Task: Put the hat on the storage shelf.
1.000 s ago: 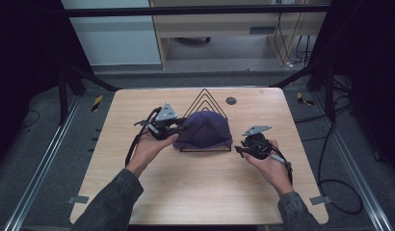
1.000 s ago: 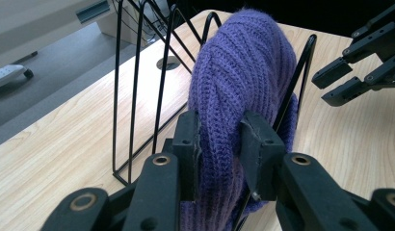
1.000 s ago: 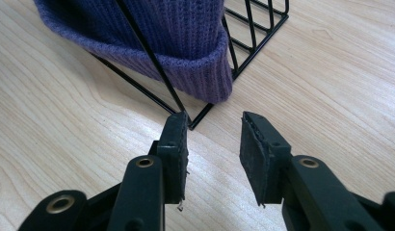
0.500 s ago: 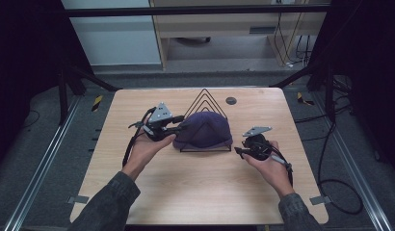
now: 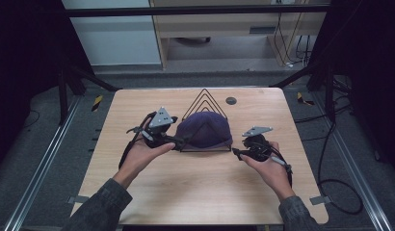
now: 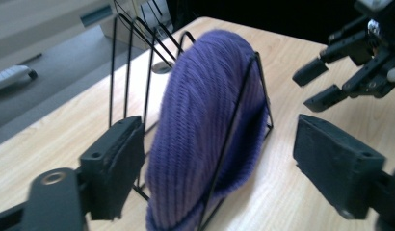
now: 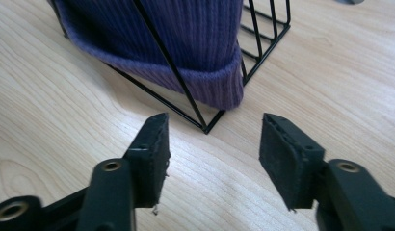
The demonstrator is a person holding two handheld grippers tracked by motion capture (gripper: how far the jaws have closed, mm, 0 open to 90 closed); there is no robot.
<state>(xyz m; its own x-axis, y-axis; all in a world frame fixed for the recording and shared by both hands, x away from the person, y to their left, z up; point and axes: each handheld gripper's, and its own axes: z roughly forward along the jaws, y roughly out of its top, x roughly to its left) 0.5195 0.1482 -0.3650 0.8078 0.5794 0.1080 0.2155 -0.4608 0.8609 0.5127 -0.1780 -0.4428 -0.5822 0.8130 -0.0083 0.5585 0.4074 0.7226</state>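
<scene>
Beanie: I see the purple knit beanie (image 5: pixel 204 130) draped over a black wire rack (image 5: pixel 205 98) mid-surface (image 5: pixel 186 192).
Left gripper: my left gripper (image 6: pixel 219 159) is spread, jaws either side of the beanie's edge, not touching.
Right gripper: my right gripper (image 7: pixel 212 144) is spread, just short of the rack's corner.

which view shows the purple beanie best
The left gripper view: the purple knit beanie sits close up, draped through the black wire rack, with its ribbing clear. The right gripper view catches just its folded brim at the rack's corner. The high view shows it whole but small.
</scene>
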